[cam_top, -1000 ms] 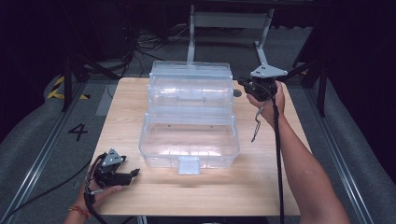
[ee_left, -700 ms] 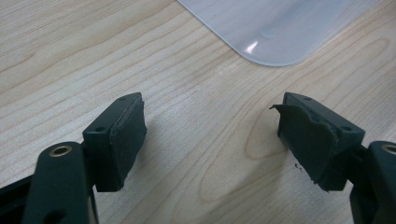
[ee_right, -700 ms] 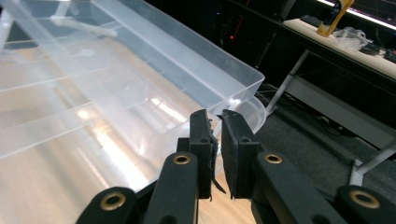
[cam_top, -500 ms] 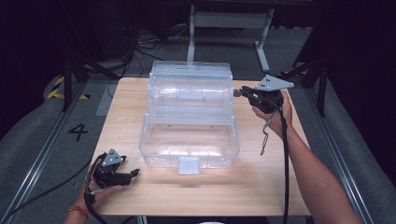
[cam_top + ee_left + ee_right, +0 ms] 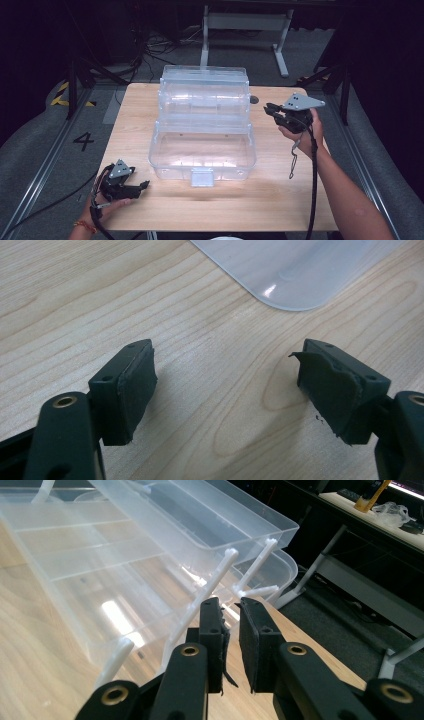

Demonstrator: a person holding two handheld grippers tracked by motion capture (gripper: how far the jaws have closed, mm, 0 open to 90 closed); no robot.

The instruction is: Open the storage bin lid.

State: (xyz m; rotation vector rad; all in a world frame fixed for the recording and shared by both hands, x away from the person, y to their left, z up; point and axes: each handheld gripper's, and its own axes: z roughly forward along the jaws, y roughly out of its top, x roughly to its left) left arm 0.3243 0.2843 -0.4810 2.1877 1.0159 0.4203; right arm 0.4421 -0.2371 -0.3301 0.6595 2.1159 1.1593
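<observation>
clear plastic organiser box [image 5: 202,127] sits in the middle of the wooden table [image 5: 280,200], opened out so its tiers step up and back on thin white link arms [image 5: 215,587], with a small latch tab [image 5: 202,176] at its near edge. it looks light, stiff and thin-walled, and probably slick under rubber pads. a hard pinch on a wall could flex or crack it, and a push may slide the whole thing across the wood. the rims of the trays, the link arms or the latch tab seem the best places to grip, not the flat faces.

the right gripper [image 5: 270,109] hangs beside the box's right end, apart from it. its jaws have just been opening a little and now stand as a narrow slit with nothing between them. the left gripper [image 5: 144,185] rests low on the table near the box's front left corner, jaws spread wide and empty, a rounded corner of the box [image 5: 295,302] just ahead.

nothing else lies on the table. the trailing cable [image 5: 314,180] of the right gripper hangs along the forearm. a metal frame [image 5: 245,22] and loose cords [image 5: 145,50] stand on the floor beyond the far edge, well out of the way.
</observation>
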